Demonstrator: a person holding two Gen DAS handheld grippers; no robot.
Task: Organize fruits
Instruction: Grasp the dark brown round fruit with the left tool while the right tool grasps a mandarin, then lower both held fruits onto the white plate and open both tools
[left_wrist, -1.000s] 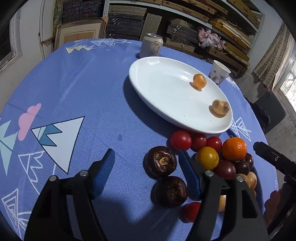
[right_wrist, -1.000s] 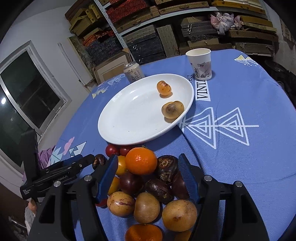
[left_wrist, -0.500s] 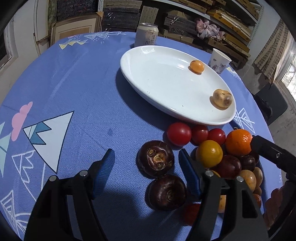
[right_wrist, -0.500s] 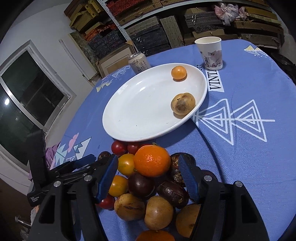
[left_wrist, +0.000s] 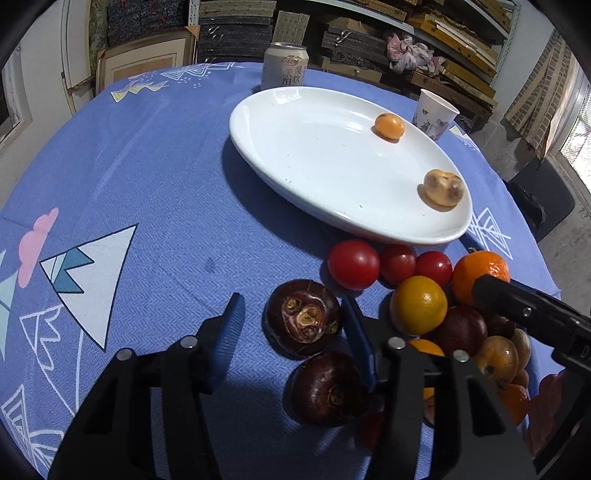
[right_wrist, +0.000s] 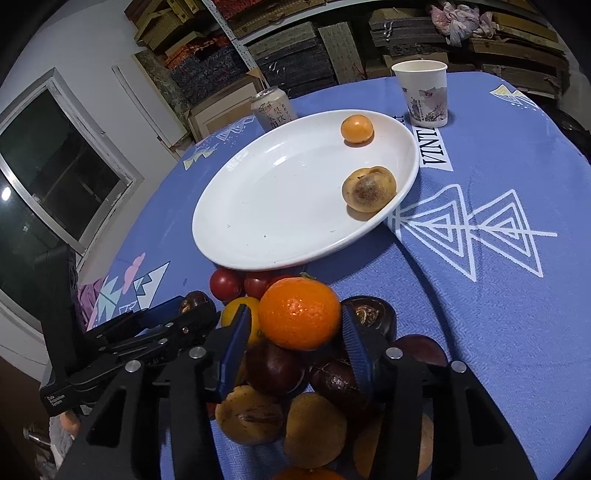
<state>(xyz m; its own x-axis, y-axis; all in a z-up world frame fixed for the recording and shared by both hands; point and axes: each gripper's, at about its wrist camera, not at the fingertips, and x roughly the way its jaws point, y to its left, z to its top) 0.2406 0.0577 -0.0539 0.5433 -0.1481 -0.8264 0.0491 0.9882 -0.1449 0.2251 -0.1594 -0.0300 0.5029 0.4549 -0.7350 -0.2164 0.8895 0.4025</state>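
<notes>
A white plate (left_wrist: 317, 173) (right_wrist: 280, 221) holds a small orange fruit (left_wrist: 389, 126) (right_wrist: 357, 128) and a tan spotted fruit (left_wrist: 442, 189) (right_wrist: 368, 188). In front of it lies a pile of fruit: red tomatoes (left_wrist: 353, 264), a yellow fruit (left_wrist: 418, 305), an orange (right_wrist: 299, 313) (left_wrist: 480, 269), dark purple and tan fruits. My left gripper (left_wrist: 293, 319) is open, its jaws on either side of a dark mangosteen (left_wrist: 302, 317); a second mangosteen (left_wrist: 328, 387) lies nearer. My right gripper (right_wrist: 295, 325) is open, its jaws around the orange, touching not clear.
A drink can (left_wrist: 284, 70) (right_wrist: 272, 109) stands behind the plate and a paper cup (left_wrist: 434, 114) (right_wrist: 424, 92) at its far right. The table has a blue patterned cloth (left_wrist: 129, 166). Shelves of boxes stand beyond the table.
Both grippers have moved forward into the fruit pile. The left jaws now flank the front mangosteen; the right jaws have closed in around the orange.
</notes>
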